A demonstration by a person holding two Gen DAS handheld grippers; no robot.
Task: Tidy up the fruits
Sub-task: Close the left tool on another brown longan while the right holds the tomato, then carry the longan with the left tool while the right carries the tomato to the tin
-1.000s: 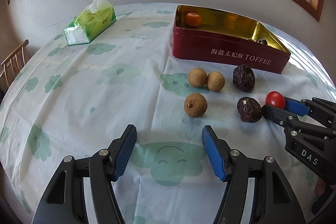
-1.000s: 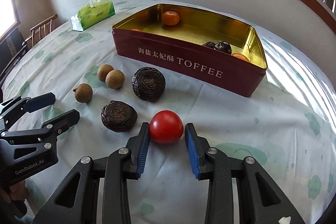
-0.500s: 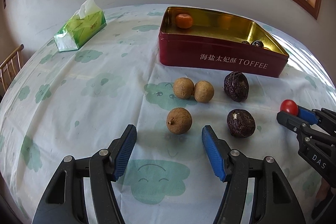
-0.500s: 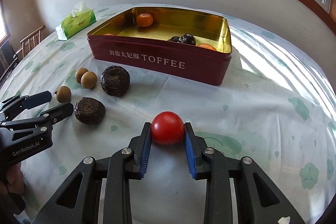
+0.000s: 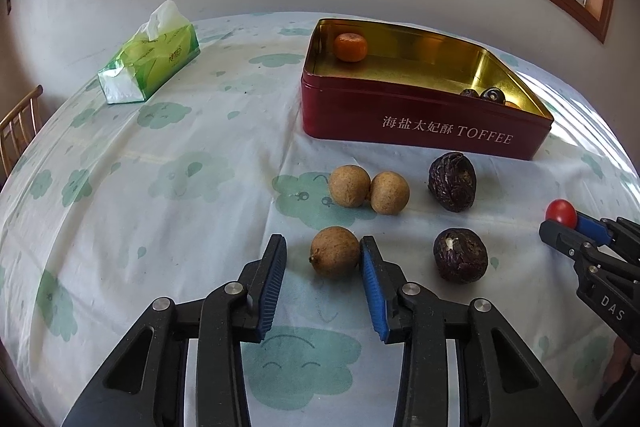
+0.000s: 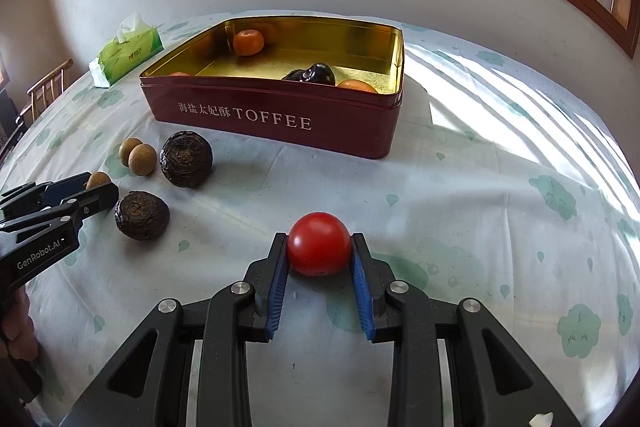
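Landmark: red toffee tin, open, some fruit inside.
Left gripper: in front of the tin; jaws just closing around the brown longan. Right pad touches it, left pad stands clear.
Longan axis: roundish, stem nub pointing left.
Longan risk: one-sided push may roll it leftward out of the jaws.
Right gripper: in front of the tin's right end, pinching the red tomato.
Tomato risk: smooth skin, held at the tips; may slip or bruise.

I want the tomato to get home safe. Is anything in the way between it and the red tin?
Nothing visible blocks it. The right gripper holds the tomato, and only bare tablecloth lies between it and the open tin. The dark fruits sit off to the left.
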